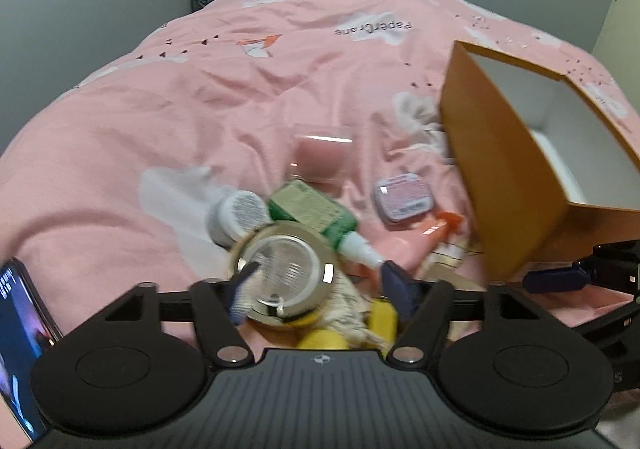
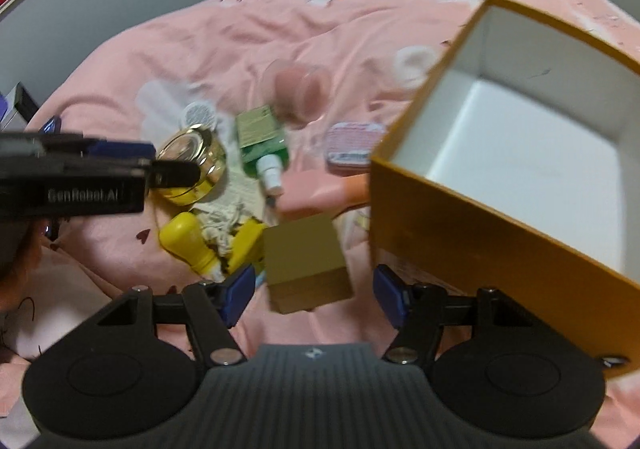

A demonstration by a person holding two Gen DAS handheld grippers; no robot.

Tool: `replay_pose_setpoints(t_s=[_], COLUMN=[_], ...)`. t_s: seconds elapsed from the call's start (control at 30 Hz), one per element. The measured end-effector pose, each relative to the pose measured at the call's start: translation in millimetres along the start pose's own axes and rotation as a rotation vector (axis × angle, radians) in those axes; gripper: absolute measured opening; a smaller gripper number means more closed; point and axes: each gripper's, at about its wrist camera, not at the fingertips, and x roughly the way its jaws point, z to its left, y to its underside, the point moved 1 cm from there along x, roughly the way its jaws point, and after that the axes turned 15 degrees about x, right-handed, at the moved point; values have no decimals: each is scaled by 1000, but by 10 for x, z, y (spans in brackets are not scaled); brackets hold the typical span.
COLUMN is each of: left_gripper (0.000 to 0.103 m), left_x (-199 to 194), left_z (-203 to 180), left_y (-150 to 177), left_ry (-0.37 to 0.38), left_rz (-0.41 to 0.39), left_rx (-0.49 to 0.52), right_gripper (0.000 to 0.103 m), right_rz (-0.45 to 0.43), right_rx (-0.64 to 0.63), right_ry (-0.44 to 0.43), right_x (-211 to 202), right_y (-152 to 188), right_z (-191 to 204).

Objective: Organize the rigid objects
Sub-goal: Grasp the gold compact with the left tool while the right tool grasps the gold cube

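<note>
Looking like the pick-up step: left gripper is straddling the gold-lidded jar, right gripper the tan block, both open, holding nothing. Next they're needing to close, then lift toward the orange box.

bedspread pink — box orange, white inside | bottle green

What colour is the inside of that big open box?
White inside, with orange-brown outer walls. The box shows its interior best in the right wrist view.
</note>
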Motion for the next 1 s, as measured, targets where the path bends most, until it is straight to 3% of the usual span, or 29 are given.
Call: replay_pose_setpoints(t_s=[0.1, 0.3, 0.6, 0.77, 1.0], left_gripper=[91, 95, 96, 96, 91], left_x=[50, 227, 492, 594, 612], left_z=[55, 170, 231, 202, 162], left_y=[-30, -37, -19, -32, -13], left_ry=[-20, -1, 34, 28, 8], left_rz=[19, 76, 148, 149, 131], left_rx=[35, 21, -4, -5, 5], right_gripper=[74, 75, 75, 68, 67], right_rz=[30, 90, 69, 97, 102], right_rx=[-13, -12, -42, 22, 102], right_ry=[-13, -24, 26, 24, -12], right_x=[122, 359, 556, 742, 822], right_y=[-42, -36, -19, -12, -12], right_z=[23, 57, 104, -28, -124])
